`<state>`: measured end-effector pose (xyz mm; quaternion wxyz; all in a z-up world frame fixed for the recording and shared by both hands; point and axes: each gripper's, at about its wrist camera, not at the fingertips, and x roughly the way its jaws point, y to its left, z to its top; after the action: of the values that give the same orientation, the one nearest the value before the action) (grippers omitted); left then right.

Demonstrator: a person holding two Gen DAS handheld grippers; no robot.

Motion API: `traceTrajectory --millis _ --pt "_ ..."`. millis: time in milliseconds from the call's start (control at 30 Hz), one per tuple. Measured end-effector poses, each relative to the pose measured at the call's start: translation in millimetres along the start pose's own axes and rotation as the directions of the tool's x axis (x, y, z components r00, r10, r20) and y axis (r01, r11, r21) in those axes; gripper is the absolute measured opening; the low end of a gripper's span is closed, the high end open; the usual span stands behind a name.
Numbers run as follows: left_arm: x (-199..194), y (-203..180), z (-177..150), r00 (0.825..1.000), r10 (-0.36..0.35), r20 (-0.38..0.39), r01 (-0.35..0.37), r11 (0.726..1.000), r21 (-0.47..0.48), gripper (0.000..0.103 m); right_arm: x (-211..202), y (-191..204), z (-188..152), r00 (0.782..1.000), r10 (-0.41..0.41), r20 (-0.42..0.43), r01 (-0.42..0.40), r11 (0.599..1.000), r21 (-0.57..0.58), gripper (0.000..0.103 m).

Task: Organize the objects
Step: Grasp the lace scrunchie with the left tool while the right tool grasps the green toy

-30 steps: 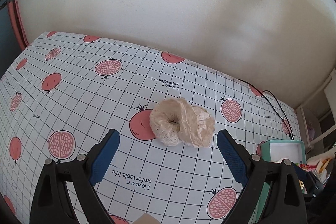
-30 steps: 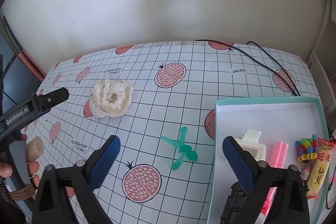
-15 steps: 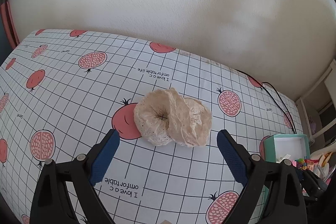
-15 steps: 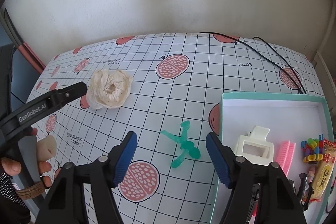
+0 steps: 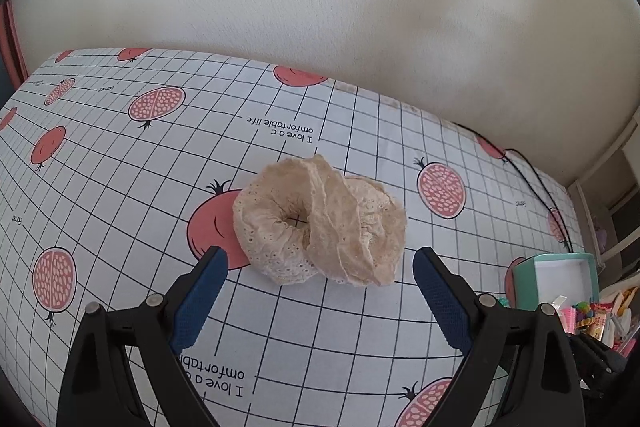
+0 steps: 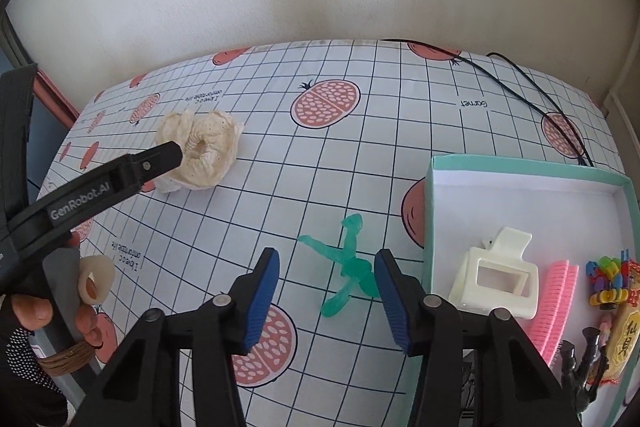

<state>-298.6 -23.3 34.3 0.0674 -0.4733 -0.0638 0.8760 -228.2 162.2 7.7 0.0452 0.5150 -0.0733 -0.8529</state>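
Left tool open, pads either side of and just short of the cream lace scrunchie, which lies on the desk at 12 o'clock from it. Right tool open, half-spread, with the green hair clip on the desk between its pads; teal box at 3 o'clock.

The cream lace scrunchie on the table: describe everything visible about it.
The cream lace scrunchie is a soft ring of gathered, ruffled fabric with eyelet holes along its edges and a small hole at the centre. It lies flat and crumpled on the pomegranate tablecloth, partly covering one printed fruit. Nothing grips it: the left claw is open, its blue pads on either side just short of it. It sits well left of the teal box.
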Motion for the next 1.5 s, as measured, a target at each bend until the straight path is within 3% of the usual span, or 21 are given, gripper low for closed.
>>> traceTrajectory --millis 267,500,633,833,1133,1500 --pt "9.9 1.3 -1.0 1.0 0.024 0.012 -0.024 1.0 0.016 0.094 5.6 -2.8 -1.2 1.0 -0.005 -0.019 0.005 1.0 0.002 0.046" --pt "15.4 1.4 -0.8 0.999 0.04 0.017 -0.04 0.999 0.017 0.074 7.3 -3.7 -2.3 1.0 -0.011 -0.022 0.011 1.0 -0.001 0.043" --pt "19.3 2.5 -1.7 0.999 0.042 0.009 -0.042 0.999 0.012 0.056 7.8 -5.0 -2.4 1.0 -0.015 -0.022 0.015 1.0 -0.001 0.04" --pt "23.2 2.5 -3.1 0.998 0.057 0.001 -0.057 0.998 0.013 0.042 10.1 -9.8 -2.7 0.999 -0.025 -0.023 0.026 1.0 0.011 0.036" --pt "25.8 0.1 -4.3 0.997 0.077 -0.003 -0.077 0.997 0.024 0.026 12.6 -8.9 -1.7 0.998 -0.064 -0.016 0.064 0.998 -0.004 0.034" --pt "26.6 -0.4 -4.9 0.996 0.086 0.002 -0.086 0.996 0.015 0.015 16.9 -11.2 -2.6 0.995 -0.094 -0.011 0.095 0.996 0.006 0.028"
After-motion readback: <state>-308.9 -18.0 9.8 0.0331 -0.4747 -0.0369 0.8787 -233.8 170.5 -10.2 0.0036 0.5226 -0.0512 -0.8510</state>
